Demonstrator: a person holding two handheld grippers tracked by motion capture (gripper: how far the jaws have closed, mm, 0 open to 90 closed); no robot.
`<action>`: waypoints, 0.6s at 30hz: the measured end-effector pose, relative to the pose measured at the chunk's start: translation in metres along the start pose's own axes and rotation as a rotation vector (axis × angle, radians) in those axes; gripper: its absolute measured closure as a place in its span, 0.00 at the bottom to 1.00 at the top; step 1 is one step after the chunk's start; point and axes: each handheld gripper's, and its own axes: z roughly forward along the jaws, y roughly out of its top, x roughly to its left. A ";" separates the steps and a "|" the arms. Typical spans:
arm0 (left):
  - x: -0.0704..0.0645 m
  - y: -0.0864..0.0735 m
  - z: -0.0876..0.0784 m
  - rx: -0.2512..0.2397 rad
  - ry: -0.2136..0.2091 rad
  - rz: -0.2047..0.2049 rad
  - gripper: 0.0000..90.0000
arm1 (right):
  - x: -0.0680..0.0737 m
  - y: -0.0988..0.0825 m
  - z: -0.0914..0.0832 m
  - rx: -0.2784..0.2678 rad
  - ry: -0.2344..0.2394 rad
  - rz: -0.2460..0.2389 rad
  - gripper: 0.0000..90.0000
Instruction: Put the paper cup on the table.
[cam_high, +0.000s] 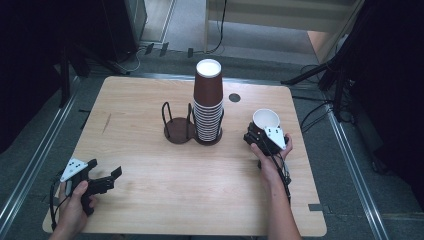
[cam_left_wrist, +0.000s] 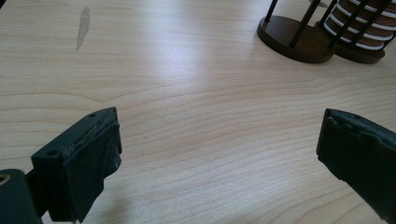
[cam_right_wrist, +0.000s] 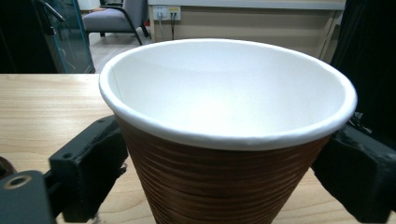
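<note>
Wooden table (cam_high: 165, 185) stands on a grey floor, with a tall stack of brown cups (cam_high: 208, 102) upside down in a dark holder near the far middle and an empty holder (cam_high: 178, 126) just beside it on the left. At the right side, the right gripper (cam_high: 256, 134) holds one upright brown paper cup (cam_high: 266, 119), its jaws pressing the cup's two sides. At the near left corner, the left gripper (cam_high: 106, 179) is low over bare wood with jaws spread wide, holding nothing.

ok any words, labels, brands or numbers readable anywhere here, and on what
None can be read.
The paper cup in the right gripper: plain brown ribbed wall, white inside, no print.
The stack of cups and the wooden holder: no lettering visible.
The table: only a grey smudge.
</note>
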 end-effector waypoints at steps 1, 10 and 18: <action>0.000 0.000 0.000 -0.002 0.000 0.002 0.01 | 0.000 0.000 0.000 0.000 0.000 0.000 0.04; 0.000 0.000 0.000 0.002 -0.004 0.005 0.01 | -0.002 0.008 -0.010 -0.008 0.048 0.028 0.00; -0.001 0.000 0.000 0.004 -0.004 0.005 0.01 | -0.007 0.012 -0.025 -0.035 0.068 0.032 0.00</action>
